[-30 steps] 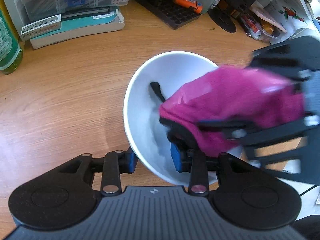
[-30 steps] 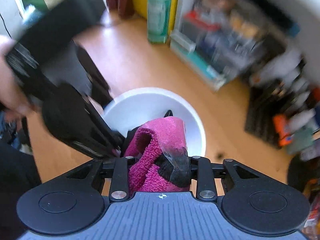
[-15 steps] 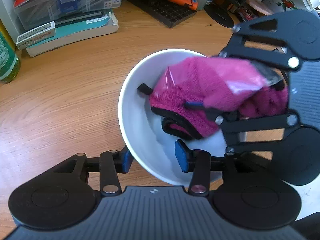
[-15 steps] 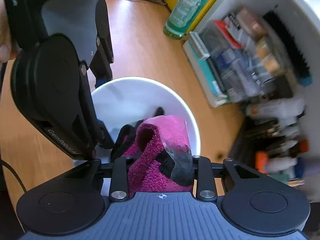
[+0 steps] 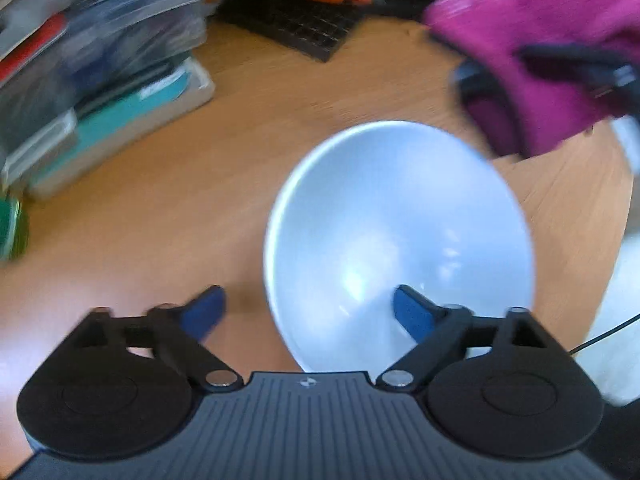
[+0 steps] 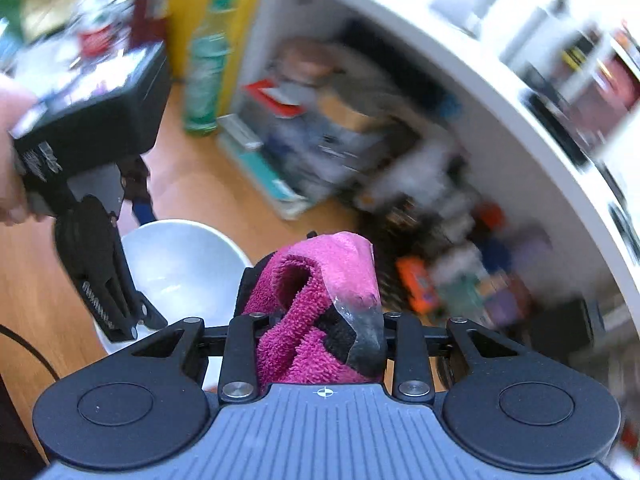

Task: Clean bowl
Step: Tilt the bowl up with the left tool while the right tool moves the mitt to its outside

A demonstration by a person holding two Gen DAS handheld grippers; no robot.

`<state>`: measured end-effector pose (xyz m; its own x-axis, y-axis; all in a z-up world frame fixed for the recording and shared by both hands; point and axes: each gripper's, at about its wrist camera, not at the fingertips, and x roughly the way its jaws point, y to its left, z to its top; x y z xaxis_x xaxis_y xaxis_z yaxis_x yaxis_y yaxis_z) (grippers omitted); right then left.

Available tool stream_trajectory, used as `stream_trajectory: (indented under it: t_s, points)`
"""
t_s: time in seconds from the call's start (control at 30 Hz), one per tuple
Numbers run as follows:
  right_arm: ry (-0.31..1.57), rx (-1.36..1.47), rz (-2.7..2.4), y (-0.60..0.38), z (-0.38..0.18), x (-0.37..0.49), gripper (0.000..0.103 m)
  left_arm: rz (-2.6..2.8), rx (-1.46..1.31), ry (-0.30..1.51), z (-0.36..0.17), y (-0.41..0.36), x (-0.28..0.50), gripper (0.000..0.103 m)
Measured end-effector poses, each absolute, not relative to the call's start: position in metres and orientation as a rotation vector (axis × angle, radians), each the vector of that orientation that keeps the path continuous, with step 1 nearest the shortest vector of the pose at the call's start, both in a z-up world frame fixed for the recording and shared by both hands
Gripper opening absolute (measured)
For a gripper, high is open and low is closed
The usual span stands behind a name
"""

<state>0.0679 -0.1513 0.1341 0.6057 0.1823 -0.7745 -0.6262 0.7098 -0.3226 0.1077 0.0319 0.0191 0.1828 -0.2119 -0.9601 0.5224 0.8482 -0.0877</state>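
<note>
While your left gripper opens its jaws wide, one blue pad stands outside the white bowl and the other over its inside, and neither presses on the rim. The bowl sits upright on the wooden table, near the stacked boxes, with its inside bare. Your right gripper grasps the pink cloth between nearly closed, slightly opening jaws, and the cloth hangs above and beside the bowl, clear of it.
</note>
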Motion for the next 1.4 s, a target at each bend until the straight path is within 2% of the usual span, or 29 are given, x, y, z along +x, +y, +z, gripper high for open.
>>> stream_trajectory:
  t_s: [0.1, 0.13, 0.17, 0.2, 0.23, 0.27, 0.3, 0.33, 0.4, 0.43, 0.47, 0.63, 0.7, 0.73, 0.77, 0.8, 0.83, 1.0, 1.03, 1.07, 1.13, 1.2, 1.27, 1.3, 1.33, 1.37, 1.4]
  points:
    - [0.809, -0.596, 0.478, -0.169, 0.134, 0.059, 0.032, -0.479, 0.214, 1.240, 0.022, 0.047, 0.124, 0.097]
    - [0.808, -0.594, 0.476, -0.172, 0.134, 0.055, 0.032, -0.466, 0.168, 1.239, 0.024, 0.052, 0.125, 0.087]
    - [0.810, -0.591, 0.476, -0.174, 0.133, 0.051, 0.032, -0.454, 0.116, 1.241, 0.028, 0.057, 0.125, 0.060]
    - [0.810, -0.586, 0.476, -0.176, 0.133, 0.047, 0.032, -0.453, 0.072, 1.248, 0.029, 0.059, 0.123, 0.041]
    - [0.807, -0.570, 0.480, -0.178, 0.133, 0.041, 0.032, -0.455, 0.030, 1.255, 0.030, 0.061, 0.120, 0.026]
    - [0.808, -0.564, 0.483, -0.179, 0.133, 0.037, 0.033, -0.422, -0.008, 1.259, 0.032, 0.064, 0.114, 0.024]
    - [0.812, -0.549, 0.484, -0.179, 0.133, 0.033, 0.033, -0.387, 0.012, 1.247, 0.036, 0.062, 0.104, 0.023]
    - [0.814, -0.532, 0.479, -0.180, 0.133, 0.031, 0.033, -0.376, 0.043, 1.232, 0.039, 0.060, 0.096, 0.031]
    - [0.827, -0.479, 0.466, -0.186, 0.132, 0.031, 0.033, -0.411, 0.231, 1.120, 0.060, 0.044, 0.065, 0.068]
    - [0.835, -0.444, 0.456, -0.191, 0.132, 0.032, 0.033, -0.439, 0.342, 1.040, 0.072, 0.036, 0.049, 0.095]
    - [0.840, -0.422, 0.446, -0.195, 0.131, 0.031, 0.033, -0.476, 0.446, 0.960, 0.083, 0.029, 0.036, 0.099]
    - [0.849, -0.352, 0.406, -0.212, 0.123, 0.029, 0.033, -0.787, 0.968, 0.673, 0.095, -0.003, -0.012, 0.100]
    - [0.849, -0.336, 0.397, -0.215, 0.118, 0.027, 0.033, -0.888, 1.109, 0.640, 0.083, -0.009, -0.018, 0.099]
    - [0.849, -0.327, 0.395, -0.215, 0.115, 0.025, 0.033, -0.959, 1.207, 0.652, 0.069, -0.014, -0.016, 0.092]
    - [0.850, -0.318, 0.393, -0.215, 0.113, 0.023, 0.033, -0.988, 1.268, 0.675, 0.057, -0.019, -0.010, 0.076]
    - [0.848, -0.309, 0.392, -0.214, 0.111, 0.022, 0.033, -0.996, 1.290, 0.688, 0.053, -0.021, -0.008, 0.069]
    - [0.846, -0.296, 0.390, -0.214, 0.109, 0.019, 0.033, -1.031, 1.337, 0.734, 0.043, -0.025, -0.003, 0.057]
    - [0.847, -0.257, 0.377, -0.218, 0.102, 0.007, 0.034, -1.028, 1.525, 0.639, 0.021, -0.027, -0.013, 0.052]
    - [0.849, -0.246, 0.371, -0.219, 0.101, 0.005, 0.034, -1.023, 1.538, 0.634, 0.018, -0.027, -0.016, 0.038]
    - [0.851, -0.233, 0.366, -0.221, 0.099, 0.004, 0.034, -1.019, 1.552, 0.636, 0.014, -0.027, -0.018, 0.017]
    - [0.856, -0.209, 0.362, -0.224, 0.095, 0.001, 0.034, -0.972, 1.560, 0.621, 0.007, -0.027, -0.020, 0.015]
    - [0.858, -0.159, 0.370, -0.228, 0.092, -0.001, 0.034, -0.921, 1.322, 0.792, 0.022, -0.029, 0.003, 0.021]
    - [0.861, -0.089, 0.386, -0.233, 0.089, -0.001, 0.034, -0.862, 0.918, 1.019, 0.043, -0.025, 0.040, 0.030]
    - [0.863, -0.048, 0.394, -0.236, 0.087, -0.001, 0.034, -0.835, 0.698, 1.111, 0.051, -0.017, 0.059, 0.031]
    - [0.872, 0.031, 0.403, -0.242, 0.084, 0.001, 0.034, -0.811, 0.518, 1.169, 0.055, -0.009, 0.074, 0.033]
    - [0.881, 0.110, 0.411, -0.247, 0.080, 0.004, 0.034, -0.803, 0.469, 1.182, 0.056, -0.006, 0.078, 0.034]
    - [0.894, 0.190, 0.410, -0.253, 0.075, 0.006, 0.034, -0.768, 0.259, 1.220, 0.059, 0.007, 0.092, 0.034]
